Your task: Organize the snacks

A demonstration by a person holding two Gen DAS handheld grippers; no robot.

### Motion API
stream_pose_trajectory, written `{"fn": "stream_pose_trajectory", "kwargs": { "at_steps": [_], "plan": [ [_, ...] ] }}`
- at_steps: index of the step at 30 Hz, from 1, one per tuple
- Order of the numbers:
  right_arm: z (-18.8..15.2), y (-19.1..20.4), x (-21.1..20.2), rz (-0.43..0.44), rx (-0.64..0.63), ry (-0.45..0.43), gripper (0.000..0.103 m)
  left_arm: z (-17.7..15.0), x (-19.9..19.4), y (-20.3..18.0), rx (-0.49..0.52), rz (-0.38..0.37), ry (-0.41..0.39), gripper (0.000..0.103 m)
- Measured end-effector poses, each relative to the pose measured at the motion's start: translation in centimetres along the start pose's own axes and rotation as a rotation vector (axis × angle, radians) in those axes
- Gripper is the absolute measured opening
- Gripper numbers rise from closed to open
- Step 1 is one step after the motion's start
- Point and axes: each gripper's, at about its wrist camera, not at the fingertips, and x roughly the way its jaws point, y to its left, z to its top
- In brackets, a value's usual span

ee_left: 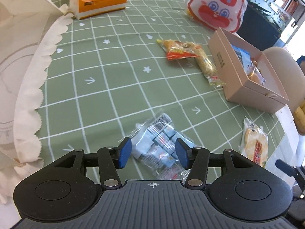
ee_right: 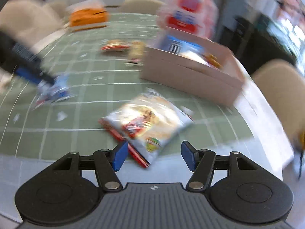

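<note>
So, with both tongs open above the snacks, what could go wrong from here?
1. The left tongs hover over the blue pack; its loose clear wrapper may slip from the pads.
2. The cracker bag under the right tongs lies near the table edge; a push could knock it off.
3. The box already holds snacks, so space may be tight.

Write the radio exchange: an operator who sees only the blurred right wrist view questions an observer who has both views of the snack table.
Operator: What is the left claw doing at the blue packet?
Observer: It is open, one pad on each side of the packet, neither pressing it.
Operator: What is the red-and-white blur beyond the cardboard box?
Observer: A plastic bag printed with a cartoon rabbit face.
</note>
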Motion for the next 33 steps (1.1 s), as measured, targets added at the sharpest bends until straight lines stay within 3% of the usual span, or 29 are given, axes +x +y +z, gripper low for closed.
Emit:
{"fn": "stream_pose_trajectory", "kwargs": {
  "at_steps": [4, 7, 10, 15, 18, 22, 25, 27, 29, 33],
  "plan": [
    [-1.3, -2.8, 0.3, 0.032, 0.16, 0.053, 0.063, 0.2, 1.0, -1.2, 0.041, -0.023, -0.018, 0.058],
    [-2.3, -2.2, 0.0, 0.008, 0.139, 0.035, 0.069, 0.5, 2.0, -2.8, 0.157, -0.1, -0.037, 0.061],
    [-2.5, -1.5, -0.1, 0.015, 0.134, 0.021, 0.074, 1.0, 2.8, -3.8, 0.2, -0.183, -0.042, 0.06],
    [-3.0, -1.1, -0.2, 0.007, 0.14, -0.003, 0.079, 0.9, 0.8, -4.0, 0.163, -0.069, -0.072, 0.059],
    [-3.4, -1.0, 0.0, -0.007, 0.154, -0.028, 0.085, 0.1, -0.4, -3.8, 0.15, -0.067, -0.055, 0.059],
    [-3.3, -0.8, 0.3, -0.014, 0.16, -0.04, 0.091, -1.1, 0.5, -5.8, 0.269, -0.05, -0.016, 0.059],
    [-3.3, -0.8, 0.4, -0.009, 0.154, -0.038, 0.092, -2.2, 1.6, -7.5, 0.338, -0.033, -0.001, 0.068],
    [-3.5, -0.8, 0.3, -0.006, 0.15, -0.045, 0.092, -2.7, 2.3, -8.7, 0.398, -0.031, 0.02, 0.084],
    [-3.7, -0.8, 0.2, -0.008, 0.151, -0.055, 0.092, -2.9, 2.8, -9.2, 0.42, -0.041, 0.027, 0.093],
    [-4.0, -0.8, 0.2, -0.012, 0.153, -0.068, 0.093, -2.4, 3.2, -8.6, 0.362, -0.027, 0.014, 0.093]
  ]
}}
